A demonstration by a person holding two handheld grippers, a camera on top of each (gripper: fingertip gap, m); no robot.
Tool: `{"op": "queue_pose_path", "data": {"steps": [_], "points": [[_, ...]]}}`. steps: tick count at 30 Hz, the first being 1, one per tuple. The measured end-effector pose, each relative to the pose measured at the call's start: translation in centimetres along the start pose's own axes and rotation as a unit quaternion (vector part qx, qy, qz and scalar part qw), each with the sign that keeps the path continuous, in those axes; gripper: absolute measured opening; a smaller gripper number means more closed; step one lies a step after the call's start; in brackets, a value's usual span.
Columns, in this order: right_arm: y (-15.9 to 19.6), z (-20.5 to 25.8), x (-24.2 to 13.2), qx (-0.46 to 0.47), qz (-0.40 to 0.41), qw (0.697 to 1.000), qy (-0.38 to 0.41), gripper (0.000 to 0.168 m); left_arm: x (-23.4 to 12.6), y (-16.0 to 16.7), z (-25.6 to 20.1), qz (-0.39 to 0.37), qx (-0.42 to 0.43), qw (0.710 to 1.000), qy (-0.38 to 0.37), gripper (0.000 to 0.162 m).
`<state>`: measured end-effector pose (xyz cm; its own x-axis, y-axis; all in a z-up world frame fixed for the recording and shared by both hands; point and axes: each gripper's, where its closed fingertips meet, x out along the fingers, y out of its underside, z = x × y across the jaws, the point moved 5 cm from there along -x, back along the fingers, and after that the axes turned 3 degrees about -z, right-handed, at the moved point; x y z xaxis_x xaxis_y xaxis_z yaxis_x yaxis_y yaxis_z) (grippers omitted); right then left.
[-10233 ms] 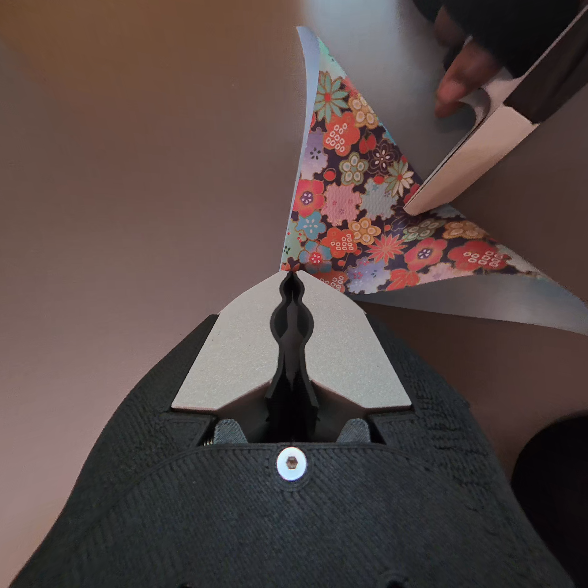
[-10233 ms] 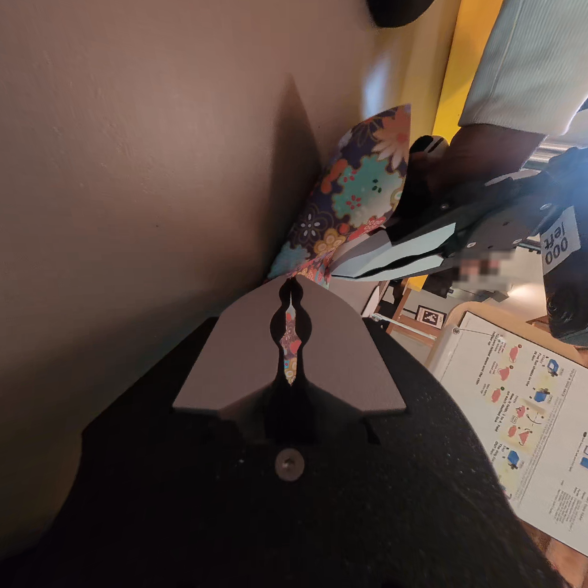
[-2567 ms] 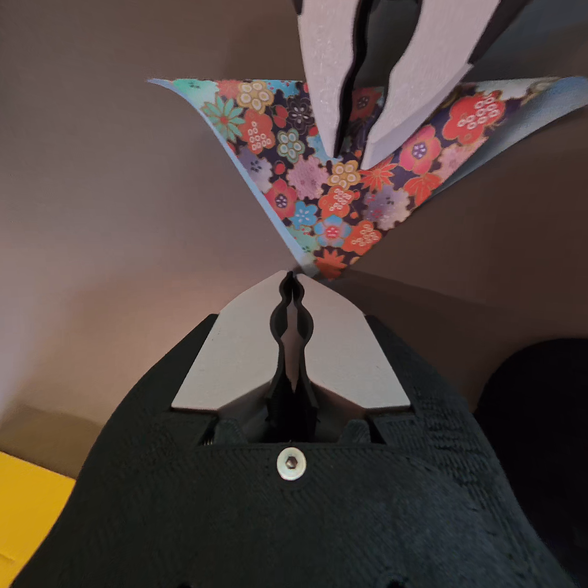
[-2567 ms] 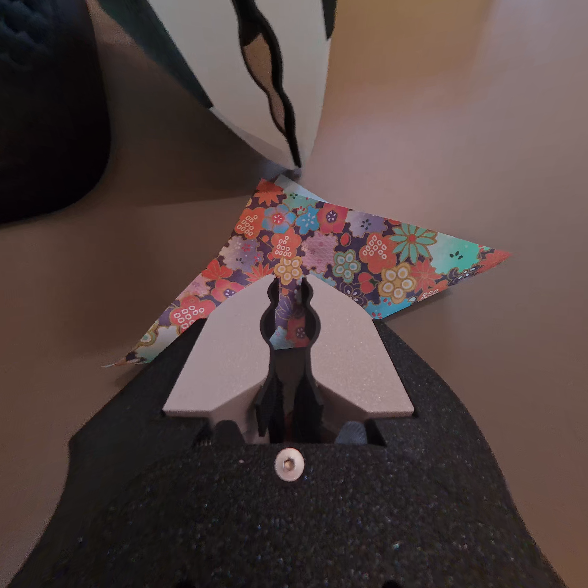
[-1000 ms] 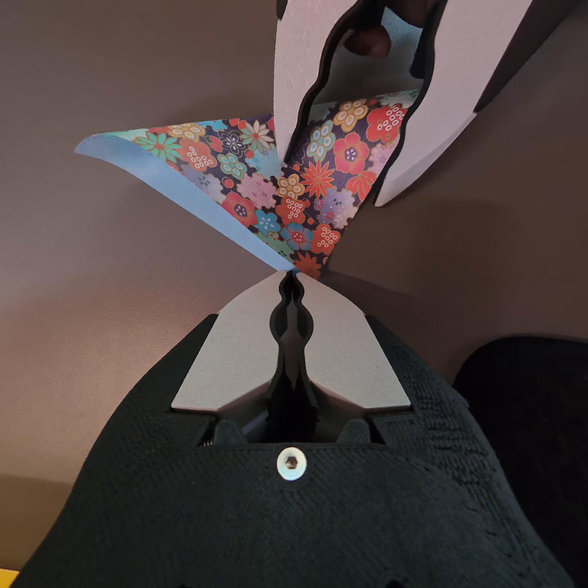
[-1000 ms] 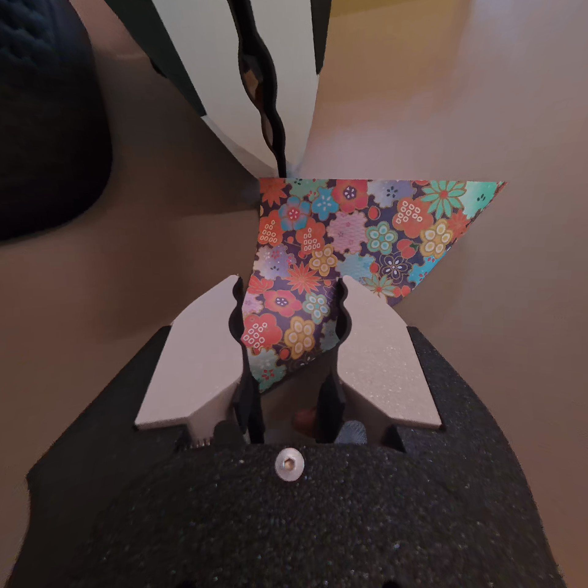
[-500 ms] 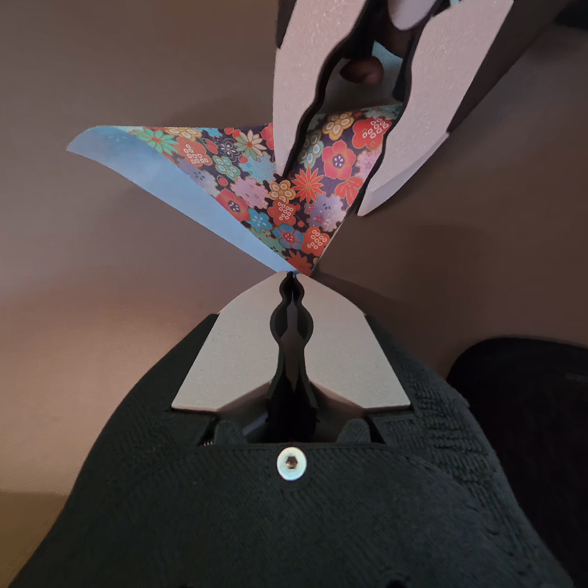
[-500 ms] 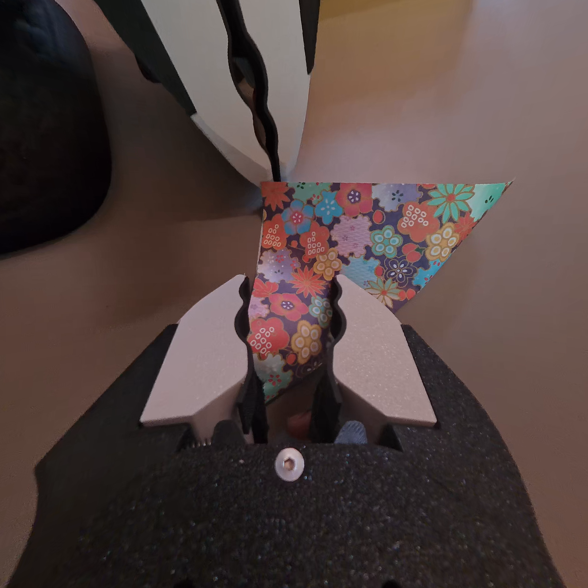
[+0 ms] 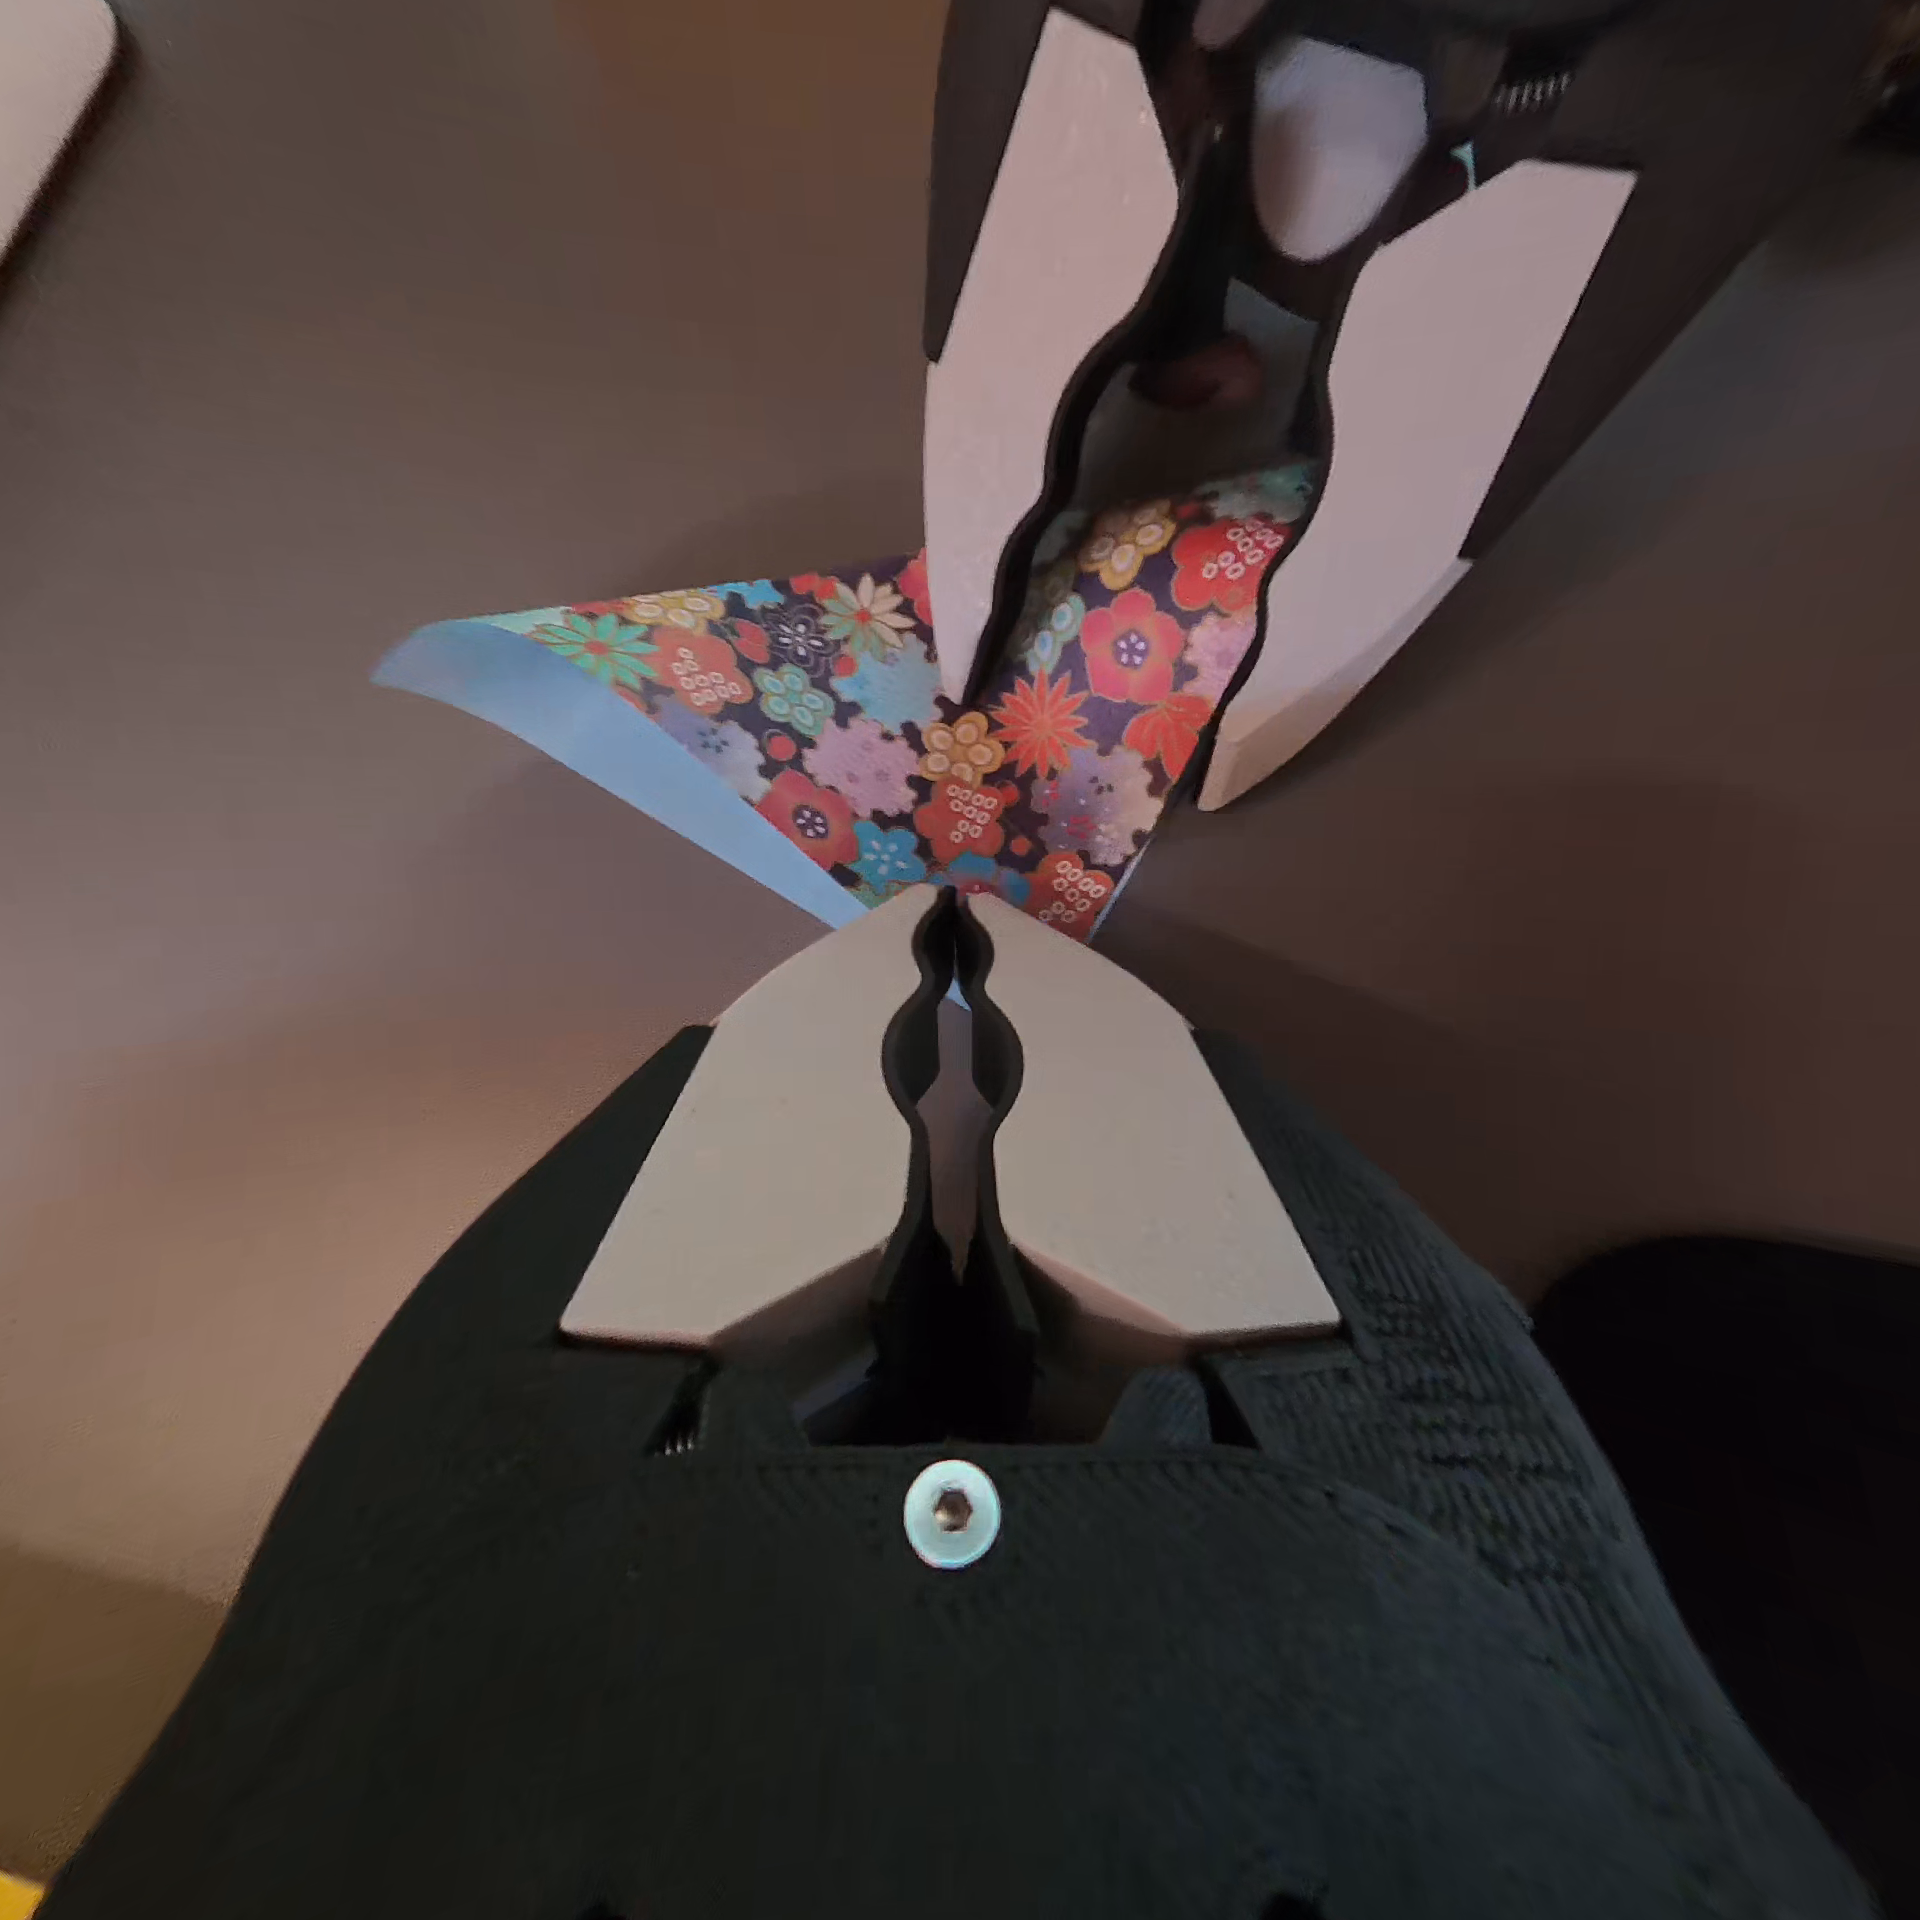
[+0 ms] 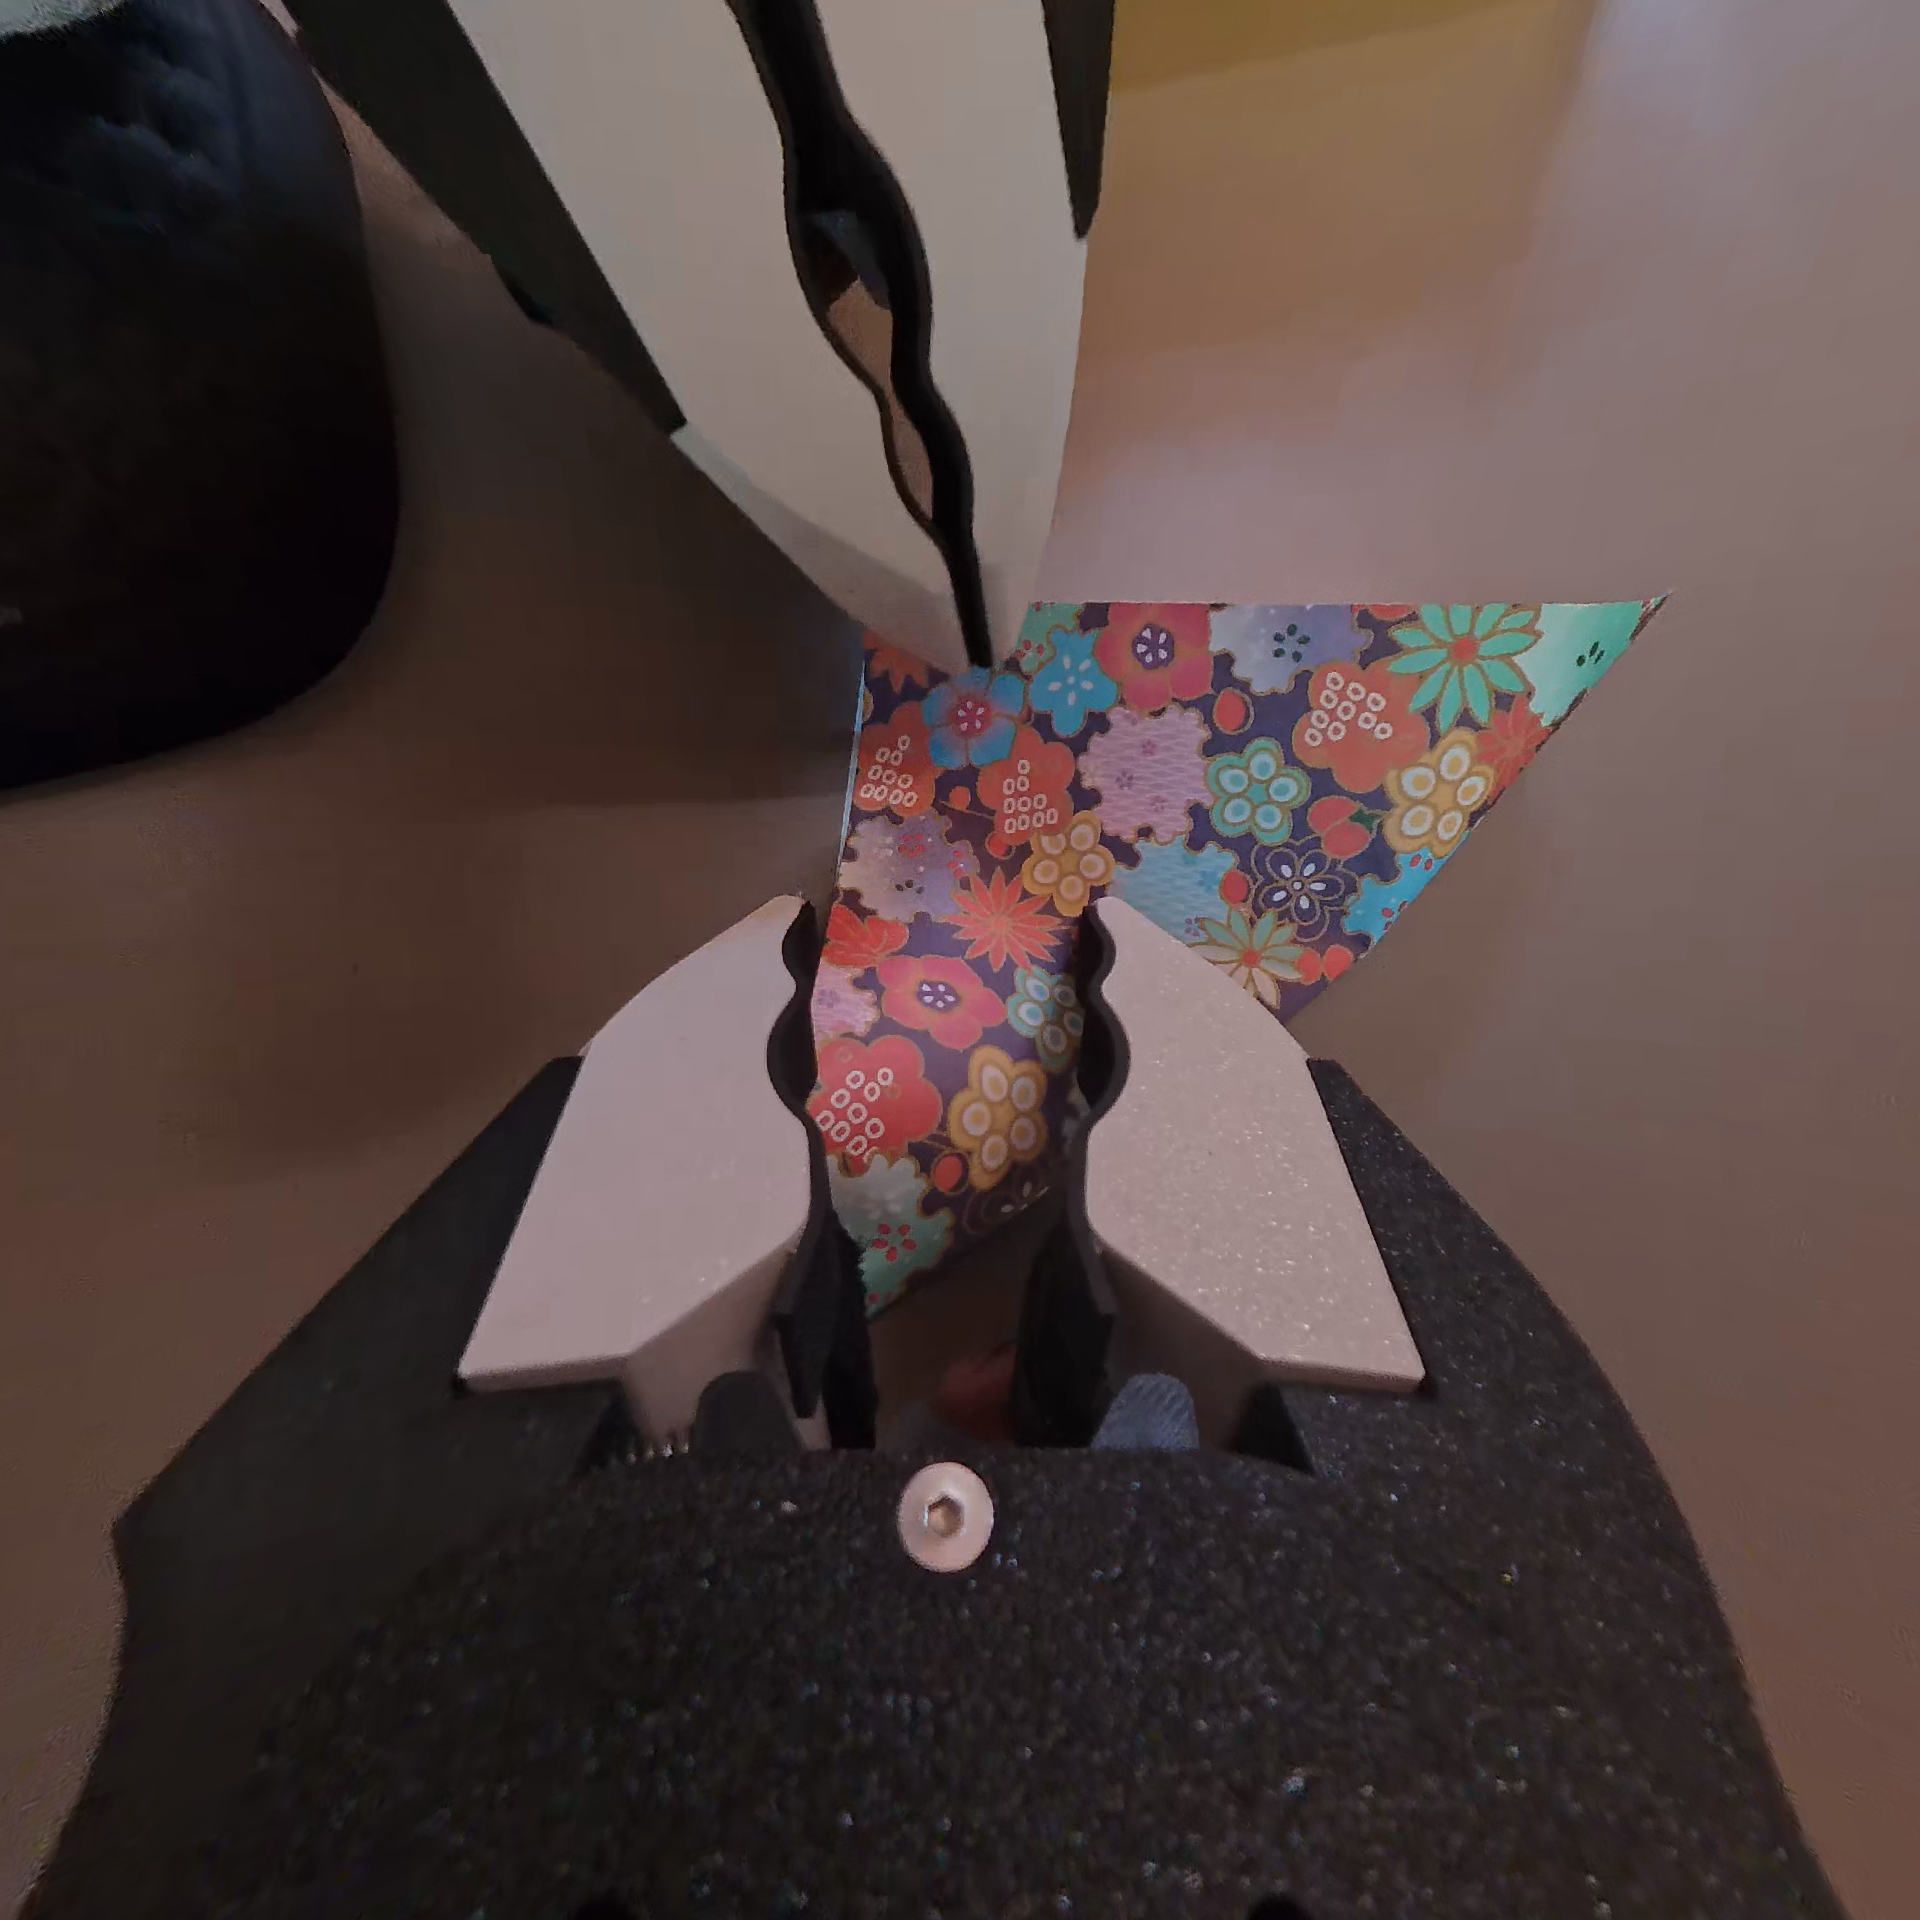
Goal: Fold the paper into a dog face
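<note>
Floral origami paper [image 10: 1122, 821] on brown table [image 10: 1558, 364], folded to triangle with one ear flap turned. Left gripper [image 9: 951, 914] clenched on bottom tip; right gripper [image 10: 951, 940] released, straddling flap. Other ear, chin unfolded.

I can read no writing, number, brand or sign in either wrist view. The paper [image 10: 1143, 810] carries only a printed flower pattern, with no lettering on it that I can make out. The claws and the table [image 9: 312, 416] show me plain surfaces without labels or marks.
</note>
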<state>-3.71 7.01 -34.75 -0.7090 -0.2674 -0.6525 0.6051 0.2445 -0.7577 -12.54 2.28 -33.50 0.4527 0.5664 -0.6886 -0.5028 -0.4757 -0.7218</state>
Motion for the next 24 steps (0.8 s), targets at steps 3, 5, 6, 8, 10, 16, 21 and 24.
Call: {"op": "queue_pose_path", "data": {"steps": [3, 5, 6, 8, 10, 16, 21, 24], "points": [[0.1, 0.0, 0.0, -0.001, -0.008, 1.0, 0.0, 0.048, 0.1, 0.4, -0.3, 0.013, 0.002, 1.0, 0.009, 0.0], [0.1, 0.1, 0.0, -0.006, -0.01, 1.0, -0.006, 0.045, 0.3, 0.7, -0.5, 0.022, -0.002, 1.0, 0.019, 0.0], [0.1, 0.2, 0.0, -0.008, -0.011, 1.0, -0.007, 0.044, 0.3, 0.8, -0.6, 0.027, -0.004, 0.999, 0.023, 0.0], [0.1, 0.2, 0.0, -0.009, -0.011, 1.0, -0.009, 0.043, 0.3, 0.8, -0.6, 0.024, -0.008, 0.999, 0.028, 0.0], [0.1, 0.2, 0.0, -0.01, -0.013, 1.0, -0.01, 0.043, 0.1, 0.6, -0.4, 0.012, -0.012, 1.0, 0.026, 0.0], [0.1, 0.4, 0.0, -0.018, -0.014, 1.0, -0.018, 0.037, -0.8, -0.6, 0.8, -0.03, -0.001, 0.999, -0.032, 0.0], [0.1, 0.8, -0.1, -0.034, -0.024, 0.999, -0.023, 0.028, -0.8, -0.3, 1.1, -0.037, -0.026, 0.998, -0.049, 0.001], [0.1, 1.0, -0.1, -0.054, -0.029, 0.998, -0.015, 0.026, 0.1, 0.4, 0.7, -0.003, -0.046, 0.998, -0.034, 0.014]]}}
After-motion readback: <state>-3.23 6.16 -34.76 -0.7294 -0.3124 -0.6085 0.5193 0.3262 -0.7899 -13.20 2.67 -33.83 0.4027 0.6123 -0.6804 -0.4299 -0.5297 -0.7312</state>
